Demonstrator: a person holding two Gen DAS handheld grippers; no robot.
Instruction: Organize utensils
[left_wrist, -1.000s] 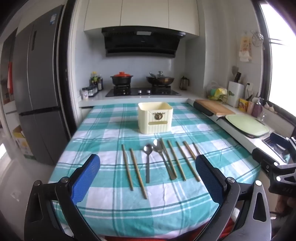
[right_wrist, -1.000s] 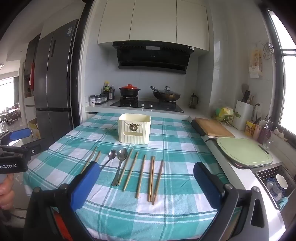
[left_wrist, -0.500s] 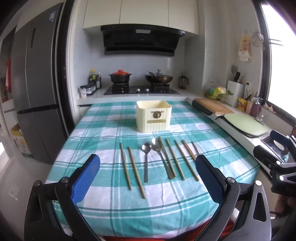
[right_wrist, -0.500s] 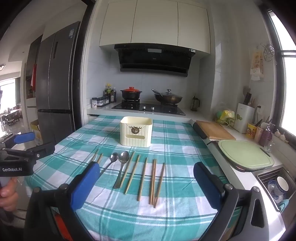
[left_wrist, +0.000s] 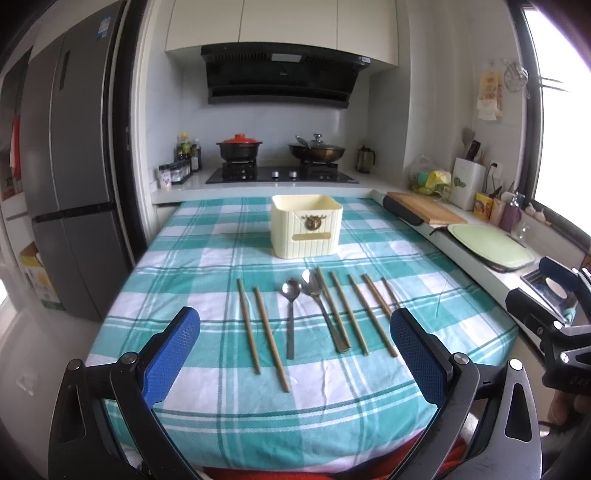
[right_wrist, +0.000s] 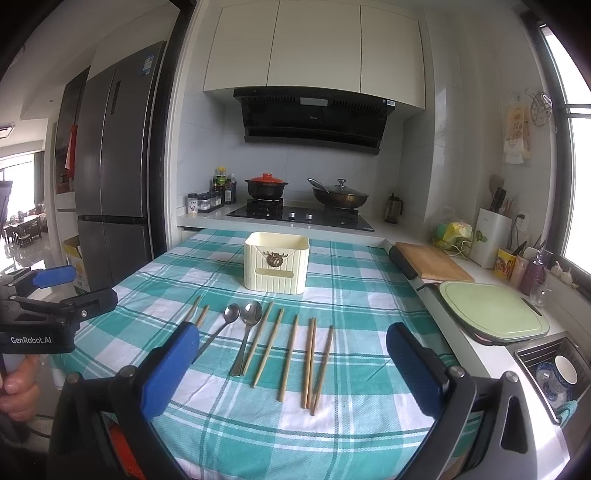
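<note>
A cream utensil box (left_wrist: 306, 225) (right_wrist: 276, 263) stands upright on the teal plaid tablecloth (left_wrist: 207, 266) (right_wrist: 369, 295). In front of it lie several wooden chopsticks (left_wrist: 248, 326) (right_wrist: 288, 358) and two metal spoons (left_wrist: 291, 295) (right_wrist: 251, 314), side by side, handles toward me. My left gripper (left_wrist: 295, 332) hovers open above the near table edge, with nothing between its blue pads. My right gripper (right_wrist: 293, 343) is open and empty too, over the table's near right part. In each view the other gripper shows at the side (left_wrist: 554, 306) (right_wrist: 55, 295), off the table.
Along the table's right side runs a counter with a wooden board (right_wrist: 432, 262), a green board (right_wrist: 491, 310) and a sink with dishes (right_wrist: 554, 373). A stove with two pots (left_wrist: 280, 155) stands behind the table. A grey fridge (left_wrist: 70, 177) is at the left.
Both views shifted slightly; the right gripper's view tilted up a little. The utensils and the box have not moved. Both grippers stayed open.
</note>
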